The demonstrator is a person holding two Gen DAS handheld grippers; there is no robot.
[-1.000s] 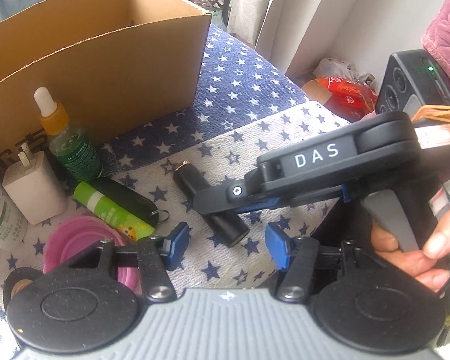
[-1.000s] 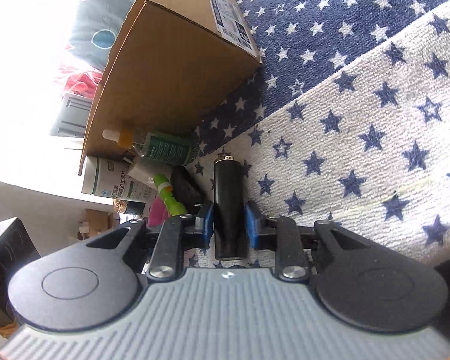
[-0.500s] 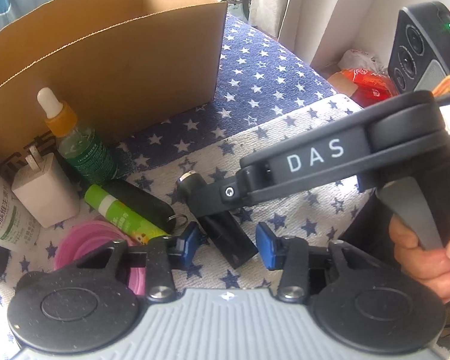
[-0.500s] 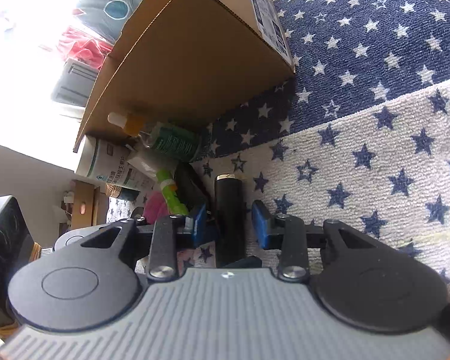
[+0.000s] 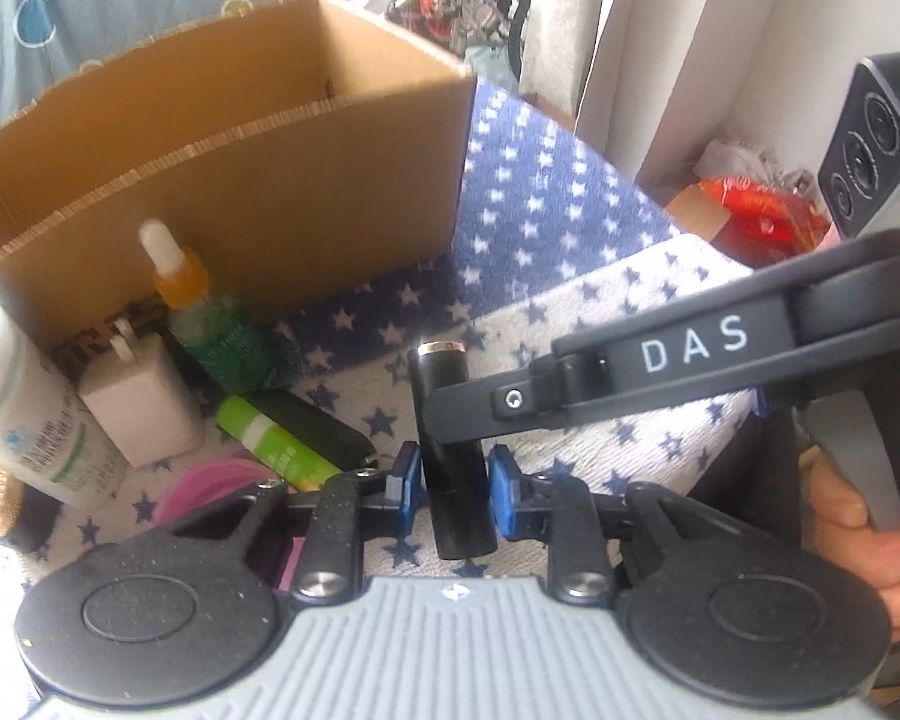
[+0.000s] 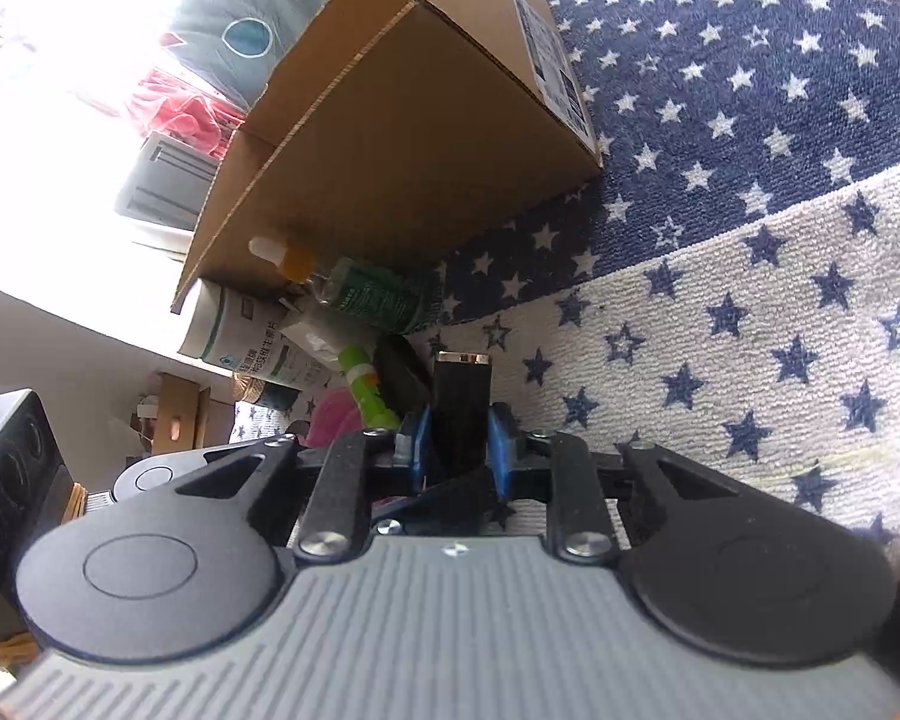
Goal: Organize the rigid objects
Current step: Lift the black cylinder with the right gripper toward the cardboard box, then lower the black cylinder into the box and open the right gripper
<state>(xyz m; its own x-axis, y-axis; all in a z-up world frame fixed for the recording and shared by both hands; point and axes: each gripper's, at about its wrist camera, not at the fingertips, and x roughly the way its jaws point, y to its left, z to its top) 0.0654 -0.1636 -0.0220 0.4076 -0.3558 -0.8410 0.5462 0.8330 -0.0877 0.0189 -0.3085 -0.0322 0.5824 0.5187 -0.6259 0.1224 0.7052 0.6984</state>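
Behind the right gripper [image 6: 457, 450], tube [image 6: 461, 405] half hidden; both grippers closing on it, left gripper [image 5: 448, 483] too. Box [image 5: 222, 180] inside unseen.

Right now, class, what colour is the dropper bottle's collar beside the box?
Orange, under a white bulb on the dropper bottle; clearest in the left wrist view.

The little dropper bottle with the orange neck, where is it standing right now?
In the left wrist view the dropper bottle stands at left, against the cardboard box, beside the white charger plug and behind the lime-green tube.
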